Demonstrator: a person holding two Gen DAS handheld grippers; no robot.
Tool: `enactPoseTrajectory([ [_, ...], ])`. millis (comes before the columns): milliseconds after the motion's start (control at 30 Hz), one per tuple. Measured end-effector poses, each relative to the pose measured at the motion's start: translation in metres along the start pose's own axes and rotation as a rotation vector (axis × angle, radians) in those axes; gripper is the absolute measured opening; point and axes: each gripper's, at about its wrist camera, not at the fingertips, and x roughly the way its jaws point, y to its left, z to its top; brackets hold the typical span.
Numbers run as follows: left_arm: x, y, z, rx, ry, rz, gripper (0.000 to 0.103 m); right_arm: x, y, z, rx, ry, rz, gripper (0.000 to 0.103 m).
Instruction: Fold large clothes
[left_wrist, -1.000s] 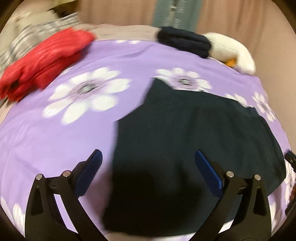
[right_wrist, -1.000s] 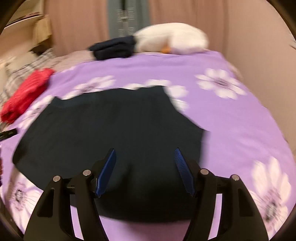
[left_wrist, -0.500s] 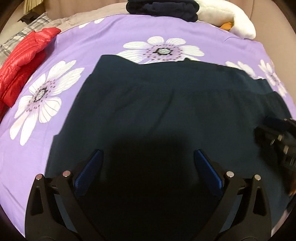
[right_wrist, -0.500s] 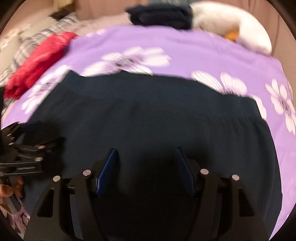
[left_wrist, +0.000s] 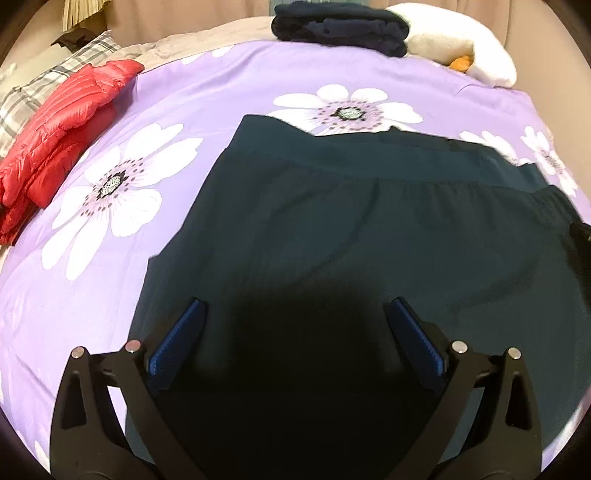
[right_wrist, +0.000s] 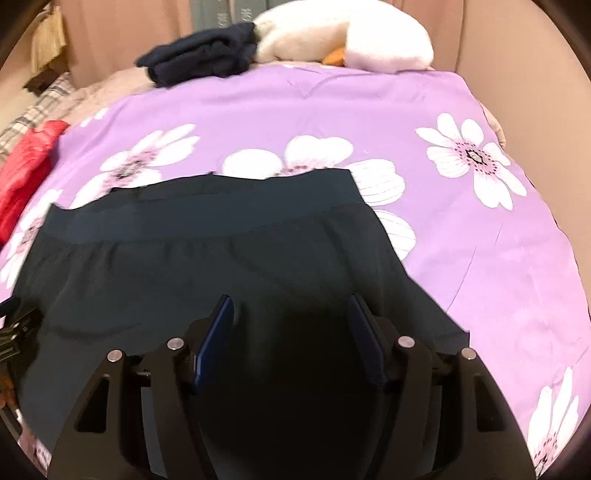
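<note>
A: Where's the skirt?

B: Skirt (left_wrist: 369, 236) lies flat on the purple flowered bedspread (left_wrist: 207, 92), waistband at the far edge, hem toward the cams. Looks dark teal/navy.

A: Left gripper?

B: Left gripper (left_wrist: 295, 306) sits over the skirt's left part, fingers spread wide, nothing btwn the blue pads (left_wrist: 177, 339). Can't tell if it touches the cloth.

A: Right one?

B: Right gripper (right_wrist: 290, 302) is over the skirt's right part, fingers apart too, gap narrower than the left's, nothing pinched. Each gripper's black frame shows at the edge of the other's view.

A: Anything else on the bed?

B: Red jacket (left_wrist: 55, 136) at the left edge, well apart from the skirt. Folded navy clothes (left_wrist: 340, 29) at the far end, touching a white plush (left_wrist: 461, 55) w/ an orange bit. Plaid cloth (left_wrist: 26, 99) beside the jacket.
</note>
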Motion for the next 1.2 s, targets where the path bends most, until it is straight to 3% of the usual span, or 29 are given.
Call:
enactPoseTrajectory([
  [300,-0.048,-0.036,-0.042,0.012,-0.092,-0.098,0.101,-0.059,0.076,-0.068,-0.199,-0.132,0.153,0.072],
  [500,-0.039,-0.064,-0.065,0.067,-0.08,-0.057,0.101,-0.039,0.104,-0.095,-0.316,-0.091,0.099,0.072],
  [1200,-0.049,-0.051,-0.081,0.029,-0.066,-0.039,0.101,-0.061,0.006,-0.116,-0.077,-0.105,-0.001,0.074],
])
